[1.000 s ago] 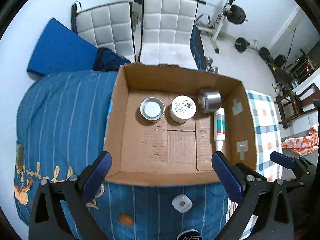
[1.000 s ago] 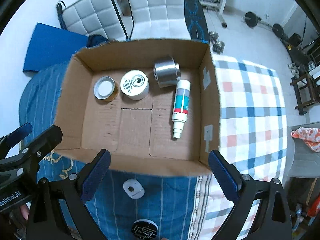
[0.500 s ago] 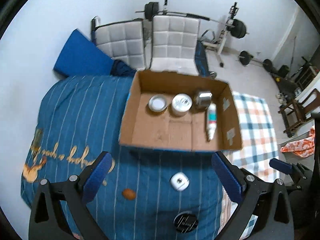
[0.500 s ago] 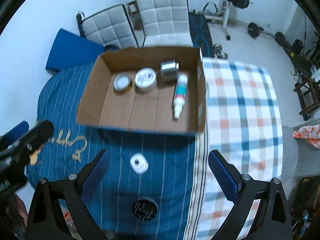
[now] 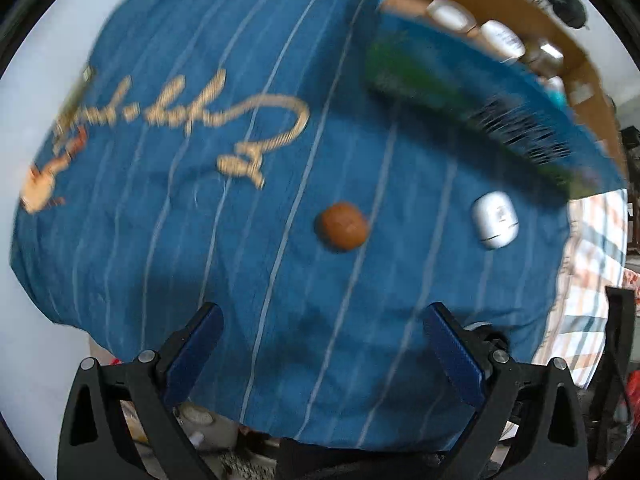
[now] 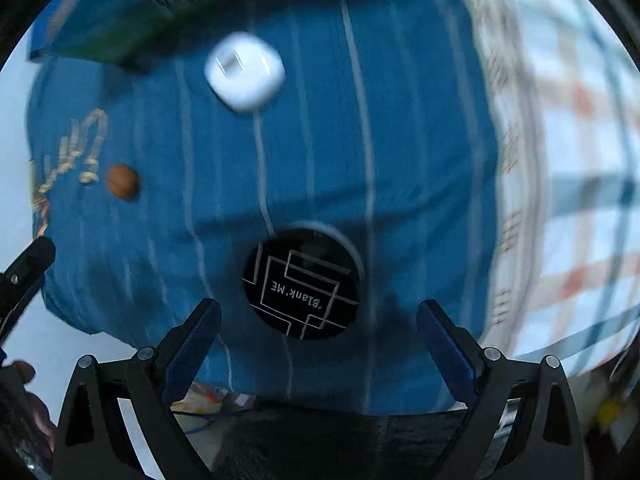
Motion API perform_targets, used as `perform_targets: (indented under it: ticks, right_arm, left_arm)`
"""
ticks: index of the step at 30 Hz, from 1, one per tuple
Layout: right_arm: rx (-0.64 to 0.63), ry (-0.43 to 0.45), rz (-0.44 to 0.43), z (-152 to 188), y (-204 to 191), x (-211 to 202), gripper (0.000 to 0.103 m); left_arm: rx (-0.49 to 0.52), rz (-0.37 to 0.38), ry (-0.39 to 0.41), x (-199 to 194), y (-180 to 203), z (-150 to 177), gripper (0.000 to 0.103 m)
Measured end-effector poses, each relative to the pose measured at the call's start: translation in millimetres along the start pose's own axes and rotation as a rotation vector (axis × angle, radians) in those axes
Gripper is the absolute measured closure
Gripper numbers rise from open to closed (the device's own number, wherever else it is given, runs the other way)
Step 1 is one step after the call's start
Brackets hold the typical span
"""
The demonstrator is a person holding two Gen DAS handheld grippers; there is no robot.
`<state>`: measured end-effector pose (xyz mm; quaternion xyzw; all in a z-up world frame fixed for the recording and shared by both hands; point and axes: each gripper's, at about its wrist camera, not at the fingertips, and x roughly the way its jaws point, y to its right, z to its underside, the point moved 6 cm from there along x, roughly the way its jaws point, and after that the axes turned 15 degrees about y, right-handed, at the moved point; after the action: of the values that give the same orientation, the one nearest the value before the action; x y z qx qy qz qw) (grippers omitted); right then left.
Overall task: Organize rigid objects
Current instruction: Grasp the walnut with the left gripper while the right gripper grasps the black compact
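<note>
A blue striped cloth with gold script embroidery is seen spread across the surface, filling most of both wrist views; beside it, a checked cloth in white, blue and orange is shown at the right. A cardboard box, its outer wall printed in blue and green, is seen at the far edge of the striped cloth, with several pale containers blurred inside it. On the striped cloth, a round black tin lettered "Blank'ME" is shown directly ahead of the right gripper, whose blue-padded fingers are held wide apart with nothing between them. A white rounded-square case is seen farther on, near the box wall, and a small brown rounded object is shown lying well apart from it to the left. The left gripper is likewise held spread above bare cloth, the brown object lying ahead between the lines of its fingers and untouched. Both views are smeared by motion blur.
</note>
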<state>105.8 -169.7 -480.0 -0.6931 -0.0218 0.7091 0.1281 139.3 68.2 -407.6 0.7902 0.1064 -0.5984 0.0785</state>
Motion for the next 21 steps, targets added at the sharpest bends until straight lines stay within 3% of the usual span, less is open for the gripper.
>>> perform_targets:
  ticks: [3,7,9,11,14,19,21]
  right_arm:
    - [0.028,-0.047,0.025,13.5,-3.6,27.0,0.004]
    - [0.006,-0.06,0.105,26.5,-10.0,47.0,0.017]
    - [0.001,-0.028,0.131,26.7,-11.6,45.3,0.025]
    - [0.007,-0.01,0.146,27.0,-11.4,43.2,0.027]
    - [0.02,-0.003,0.141,25.6,-6.5,40.3,0.028]
    - [0.016,0.028,0.158,17.3,2.3,32.3,0.028]
    - [0.007,0.025,0.162,15.5,3.9,32.8,0.028]
  left_arm:
    - [0.011,0.005,-0.033,21.3,-6.2,0.1,0.001]
    - [0.025,0.058,-0.06,43.9,-0.8,-4.2,0.002]
    - [0.017,0.088,-0.073,53.7,2.5,-7.6,0.012]
    - [-0.027,0.145,-0.098,62.7,5.5,-10.6,0.03]
    - [-0.066,0.174,-0.111,75.4,7.2,-17.2,0.042]
    - [-0.042,0.167,-0.14,95.8,14.9,-26.4,0.043]
    - [-0.031,0.155,-0.152,103.2,17.8,-25.8,0.048]
